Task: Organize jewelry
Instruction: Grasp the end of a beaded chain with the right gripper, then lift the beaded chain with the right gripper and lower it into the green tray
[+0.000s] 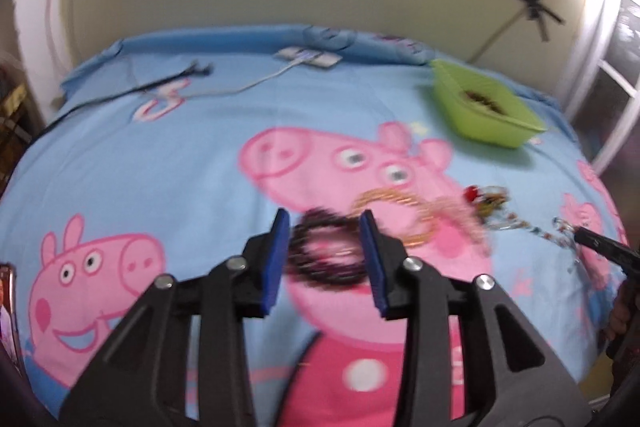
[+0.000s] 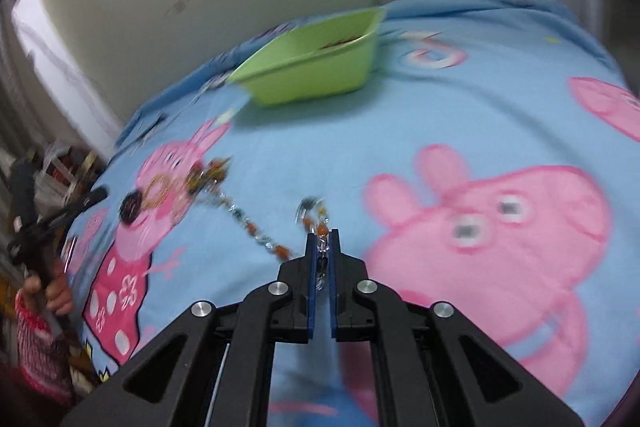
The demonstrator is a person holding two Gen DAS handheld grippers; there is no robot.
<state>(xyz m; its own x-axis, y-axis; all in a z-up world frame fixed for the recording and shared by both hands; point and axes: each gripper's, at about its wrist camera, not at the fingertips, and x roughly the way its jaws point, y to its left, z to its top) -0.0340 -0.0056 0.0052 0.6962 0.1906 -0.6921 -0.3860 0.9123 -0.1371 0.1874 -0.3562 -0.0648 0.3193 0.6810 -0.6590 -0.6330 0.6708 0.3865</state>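
Right claw (image 2: 322, 239) pinching beaded chain (image 2: 256, 233); left claw (image 1: 324, 227) spread around dark bracelet (image 1: 326, 253).

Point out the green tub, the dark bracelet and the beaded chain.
green tub (image 2: 312, 83), right wrist view, outer wall.
dark bracelet (image 1: 324, 275), left wrist view, near rim.
beaded chain (image 2: 256, 233), right wrist view, midway along.

Left gripper (image 1: 324, 255) spread wide, right gripper (image 2: 323, 239) nearly closed
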